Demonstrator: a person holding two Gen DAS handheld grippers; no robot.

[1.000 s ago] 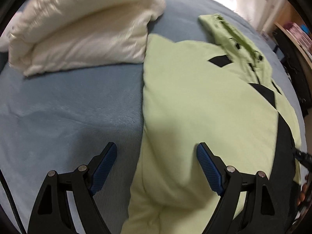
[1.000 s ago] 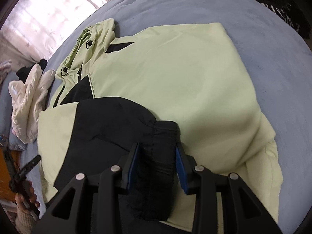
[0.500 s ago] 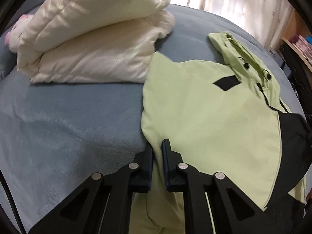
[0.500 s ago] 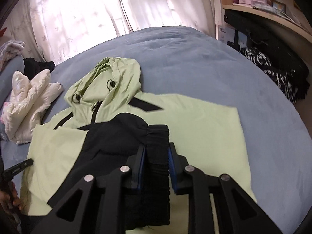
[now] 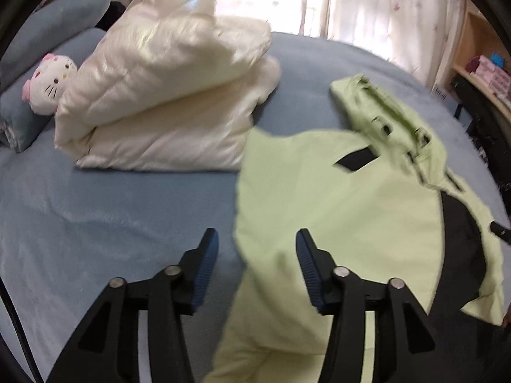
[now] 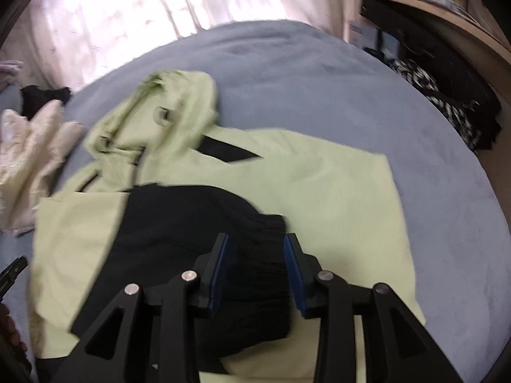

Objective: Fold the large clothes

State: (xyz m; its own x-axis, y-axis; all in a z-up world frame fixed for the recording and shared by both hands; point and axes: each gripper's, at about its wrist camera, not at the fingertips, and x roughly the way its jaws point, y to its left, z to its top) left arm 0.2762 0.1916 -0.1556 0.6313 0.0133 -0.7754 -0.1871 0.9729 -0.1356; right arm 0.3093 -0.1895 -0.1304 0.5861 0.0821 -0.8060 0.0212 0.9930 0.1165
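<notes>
Left wrist view showed us a blue plush bedspread [image 5: 95,223] under sunlit curtains [image 5: 367,9], with a folded cream quilted jacket [image 5: 166,102] beside the pale green hooded jacket [image 5: 335,210] spread flat. Our left gripper [image 5: 257,255] had just been opening, its jaws apart over the green jacket's edge, gripping nothing. Our right gripper [image 6: 255,261] had also just been opening, the jacket's black ribbed cuff [image 6: 255,274] lying between its pads.
</notes>
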